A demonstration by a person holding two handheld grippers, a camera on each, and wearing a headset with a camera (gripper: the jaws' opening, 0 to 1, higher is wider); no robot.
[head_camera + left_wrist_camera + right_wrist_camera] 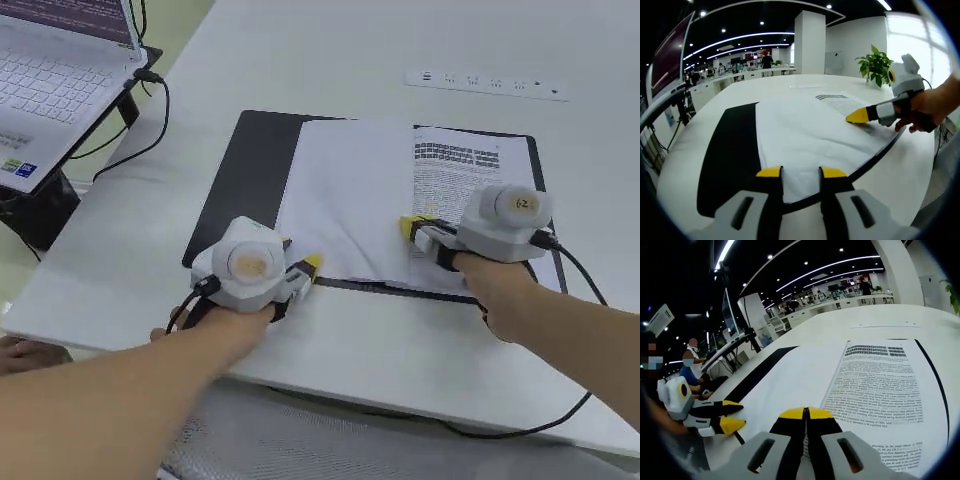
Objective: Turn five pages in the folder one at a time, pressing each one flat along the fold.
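Head view looks down, gripper views skim low, all share folder (240, 180)

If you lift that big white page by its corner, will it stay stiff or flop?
Probably flop: the thin white paper page shows soft wrinkles, so it likely bends easily. It looks light, a flat sheet lying on the black folder. Pinched hard, it might crease.

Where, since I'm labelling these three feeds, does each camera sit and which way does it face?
Head view: on the headset, looking forward and down at the open folder; both forearms, left gripper and right gripper show.
Left gripper view: on the left gripper, looking across the folder; own jaws apart, right gripper and hand at right.
Right gripper view: on the right gripper, looking along the printed page; own jaws closed.
Shared: each gripper view catches the other gripper.
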